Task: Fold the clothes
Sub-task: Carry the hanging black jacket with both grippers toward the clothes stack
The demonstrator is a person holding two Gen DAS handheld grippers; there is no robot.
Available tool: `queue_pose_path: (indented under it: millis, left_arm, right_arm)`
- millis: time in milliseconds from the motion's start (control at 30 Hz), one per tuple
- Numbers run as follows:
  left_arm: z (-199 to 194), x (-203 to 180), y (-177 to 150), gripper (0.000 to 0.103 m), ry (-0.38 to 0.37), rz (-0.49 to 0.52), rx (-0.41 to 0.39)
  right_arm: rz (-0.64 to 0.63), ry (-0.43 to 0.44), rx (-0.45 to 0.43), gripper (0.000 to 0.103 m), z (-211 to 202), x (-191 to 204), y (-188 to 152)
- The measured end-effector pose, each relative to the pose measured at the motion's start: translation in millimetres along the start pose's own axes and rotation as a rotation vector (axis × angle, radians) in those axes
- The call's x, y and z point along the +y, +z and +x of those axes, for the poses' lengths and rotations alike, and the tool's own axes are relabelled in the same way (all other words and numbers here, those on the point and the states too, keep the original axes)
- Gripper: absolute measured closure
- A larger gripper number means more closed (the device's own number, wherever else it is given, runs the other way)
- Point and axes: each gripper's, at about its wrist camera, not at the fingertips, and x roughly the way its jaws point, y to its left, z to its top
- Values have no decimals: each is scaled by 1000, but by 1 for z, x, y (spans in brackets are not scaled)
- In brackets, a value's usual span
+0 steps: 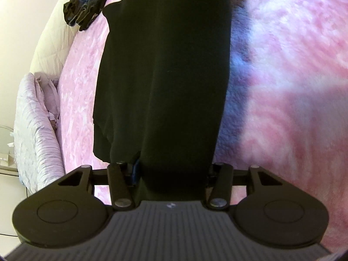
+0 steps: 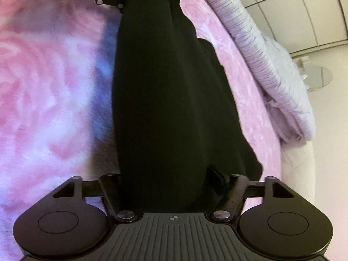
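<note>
With each end of the black garment clamped in the left gripper and right gripper and stretched above the pink blanket, uneven tension could pull the fabric free, collapsing the fold.

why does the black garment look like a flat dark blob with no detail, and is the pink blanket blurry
Left wrist view: the black garment is underexposed, its folds barely readable; the pink fleece blanket smears on the right, with a bluish shadow beside the cloth. Right wrist view: the same dark mass, the blanket soft at left; fisheye bends the white wardrobe panels.
</note>
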Motion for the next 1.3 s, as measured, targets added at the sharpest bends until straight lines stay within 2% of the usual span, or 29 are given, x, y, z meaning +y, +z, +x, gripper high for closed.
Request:
queue_pose_path:
  millis: [100,267,400,600,800,1067,1300]
  left_arm:
    - [1,2,2,59,-15,-8,15]
    - [-5,12,4,69,-48,-62,33]
    - [-17,23,11,70,-91,-88,36]
    - [-34,39,22,70,-151,-108,36]
    - [-41,40,29,70,-186,-112,37]
    - [-39,33,30,70,-195,-105,51]
    - [-29,15,31,68,-178,-86,65]
  right_arm:
    - [21,43,17,44,1,-8,2]
    - [71,112,21,57,-10,-25,8]
    - [109,154,27,64,-26,-44,12]
    - [127,188,39,65,-52,-62,11]
    - [127,204,59,65,-57,-63,5]
    - [136,211,79,65,-57,-56,3]
    - [97,189,82,60,-48,-36,-2]
